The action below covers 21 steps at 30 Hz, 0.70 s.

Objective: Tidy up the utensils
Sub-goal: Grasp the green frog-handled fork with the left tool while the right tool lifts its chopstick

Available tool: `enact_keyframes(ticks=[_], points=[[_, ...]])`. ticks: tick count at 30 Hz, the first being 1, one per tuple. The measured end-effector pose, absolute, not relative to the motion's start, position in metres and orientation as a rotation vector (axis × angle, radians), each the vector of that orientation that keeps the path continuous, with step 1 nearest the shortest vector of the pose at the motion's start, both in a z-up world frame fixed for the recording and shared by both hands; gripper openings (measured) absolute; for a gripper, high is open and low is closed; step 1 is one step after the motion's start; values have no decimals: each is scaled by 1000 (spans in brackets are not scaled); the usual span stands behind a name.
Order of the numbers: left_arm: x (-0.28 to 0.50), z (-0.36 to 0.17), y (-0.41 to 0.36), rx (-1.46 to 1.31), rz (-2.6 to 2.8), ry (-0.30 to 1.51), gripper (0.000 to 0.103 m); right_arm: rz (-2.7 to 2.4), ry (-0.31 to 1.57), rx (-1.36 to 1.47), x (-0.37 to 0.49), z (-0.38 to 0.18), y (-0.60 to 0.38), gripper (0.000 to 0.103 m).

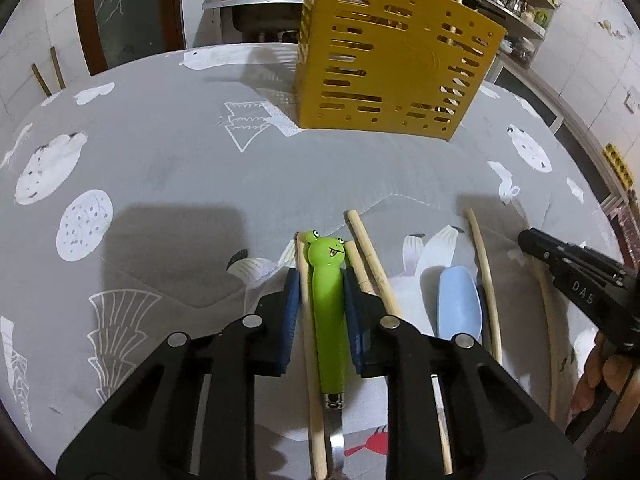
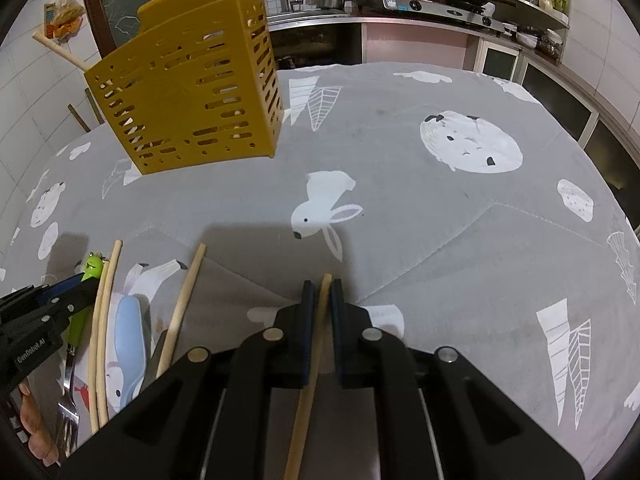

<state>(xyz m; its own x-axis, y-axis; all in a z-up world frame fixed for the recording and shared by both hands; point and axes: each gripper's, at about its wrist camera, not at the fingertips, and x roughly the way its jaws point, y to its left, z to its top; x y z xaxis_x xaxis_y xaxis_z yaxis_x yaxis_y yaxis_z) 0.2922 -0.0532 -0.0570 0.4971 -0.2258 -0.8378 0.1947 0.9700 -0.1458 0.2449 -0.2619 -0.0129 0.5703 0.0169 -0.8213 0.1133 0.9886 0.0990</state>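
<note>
Between the blue pads of the left gripper (image 1: 320,280) lies the frog-handled fork (image 1: 329,312), its green handle pinched from both sides, with one wooden chopstick (image 1: 310,360) also inside the jaws along the handle's left edge. Just right of the fork lie two more chopsticks (image 1: 374,264), then a pale blue spoon (image 1: 460,304), then another curved chopstick (image 1: 486,276). Further right of the fork, the right gripper (image 2: 319,292) is pressed together on a single chopstick (image 2: 310,376) that runs back between its arms. Well beyond the fork, the yellow slotted utensil holder (image 1: 394,60) stands on the grey animal-print tablecloth (image 1: 160,184), with sticks poking from its top.
</note>
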Motion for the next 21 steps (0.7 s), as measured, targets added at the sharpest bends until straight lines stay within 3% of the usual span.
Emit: enact_keyframes(ticks=[2, 12, 21], points=[[293, -56, -48, -60, -251, 1020, 13, -54, 960, 149, 243, -13, -262, 9], [281, -31, -32, -89, -254, 939, 12, -39, 919, 175, 236, -6, -261, 7], [249, 12, -25, -5, -220, 759, 13, -2, 744, 211, 209, 34, -261, 6]])
